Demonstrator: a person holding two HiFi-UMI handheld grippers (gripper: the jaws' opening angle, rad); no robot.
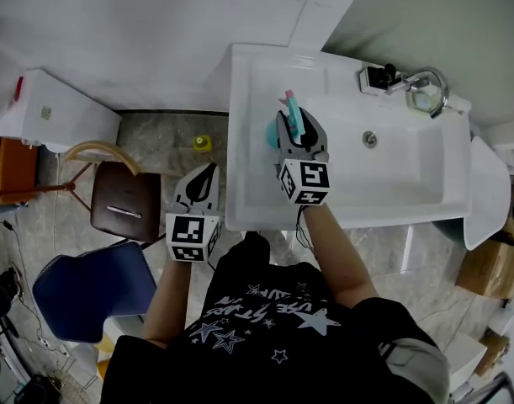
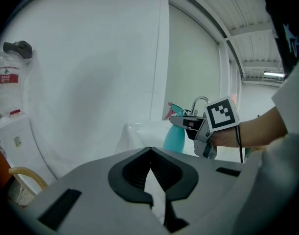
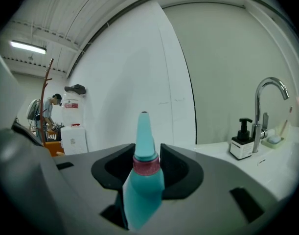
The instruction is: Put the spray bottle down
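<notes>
A teal spray bottle (image 1: pixel 273 131) with a pink trigger stands upright over the left ledge of the white sink (image 1: pixel 408 202). My right gripper (image 1: pixel 297 124) is shut on it. In the right gripper view the bottle's neck and pink ring (image 3: pixel 143 146) sit between the black pads (image 3: pixel 172 168), nozzle up. The left gripper view shows the bottle (image 2: pixel 174 137) low at the sink's rim; whether its base rests there I cannot tell. My left gripper (image 1: pixel 204 173) hangs left of the sink, below the rim, jaws together with nothing in them (image 2: pixel 151 180).
A faucet (image 1: pixel 426 87) and a black-topped soap dispenser (image 1: pixel 376 78) stand at the sink's back right. A brown stool (image 1: pixel 126 204), a blue chair (image 1: pixel 88 289) and a small yellow thing (image 1: pixel 203 143) are on the floor at the left. Cardboard boxes (image 1: pixel 492 268) sit at the right.
</notes>
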